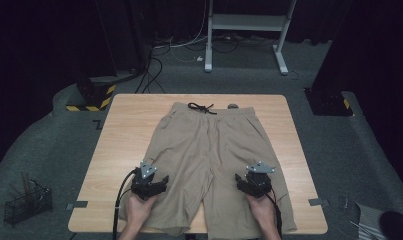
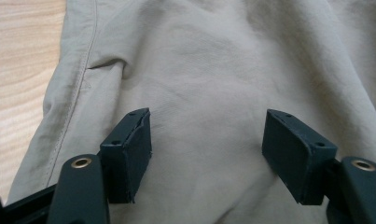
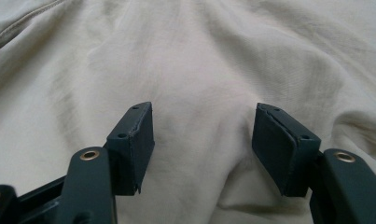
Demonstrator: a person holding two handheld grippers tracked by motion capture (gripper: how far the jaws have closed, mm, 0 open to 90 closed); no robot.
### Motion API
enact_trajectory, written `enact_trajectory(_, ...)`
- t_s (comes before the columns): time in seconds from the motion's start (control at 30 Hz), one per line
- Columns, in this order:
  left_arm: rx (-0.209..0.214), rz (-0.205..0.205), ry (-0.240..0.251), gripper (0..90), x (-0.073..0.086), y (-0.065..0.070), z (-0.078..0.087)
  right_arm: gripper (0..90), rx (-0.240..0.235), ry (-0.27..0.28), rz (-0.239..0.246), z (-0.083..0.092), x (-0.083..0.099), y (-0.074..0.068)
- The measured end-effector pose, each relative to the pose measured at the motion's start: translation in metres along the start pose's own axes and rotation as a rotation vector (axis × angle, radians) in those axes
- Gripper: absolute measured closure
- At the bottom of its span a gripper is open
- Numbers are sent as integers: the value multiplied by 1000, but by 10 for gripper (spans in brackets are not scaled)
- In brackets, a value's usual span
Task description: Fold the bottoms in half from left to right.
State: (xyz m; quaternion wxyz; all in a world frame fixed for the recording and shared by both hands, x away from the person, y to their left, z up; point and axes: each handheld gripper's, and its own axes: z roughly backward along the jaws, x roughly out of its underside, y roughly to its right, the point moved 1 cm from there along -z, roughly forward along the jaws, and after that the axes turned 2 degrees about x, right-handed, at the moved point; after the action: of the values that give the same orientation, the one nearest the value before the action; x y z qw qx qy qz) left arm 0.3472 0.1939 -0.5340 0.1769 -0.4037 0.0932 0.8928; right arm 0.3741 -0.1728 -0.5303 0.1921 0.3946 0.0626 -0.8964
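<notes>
While over shorts [image 1: 209, 145], left gripper [image 1: 150, 183], right gripper [image 1: 254, 183] — fingers released — nothing grasped.

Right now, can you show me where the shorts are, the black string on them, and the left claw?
shorts [image 1: 209, 150]: high view, on the middle of the tan fabric.
black string [image 1: 201, 108]: high view, on the knot at the waistband.
left claw [image 2: 206, 144]: left gripper view, midway between its open jaws, over the fabric.
</notes>
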Motion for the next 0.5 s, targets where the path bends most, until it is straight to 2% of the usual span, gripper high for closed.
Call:
enact_trajectory(0.17,-2,-5,-1,326,10,7,11,377,-14,0,7,8,7,-5)
enact_trajectory(0.3,15,0,-8,330,15,10,19,344,-34,-6,25,15,13,-10)
enact_trajectory(0.37,38,14,-28,337,10,7,18,369,-56,-17,14,15,9,-9)
enact_trajectory(0.43,69,32,-26,339,1,6,15,393,-73,15,-11,15,3,-6)
enact_trajectory(0.5,82,34,-18,341,-11,5,11,410,-63,37,-17,13,-5,-4)
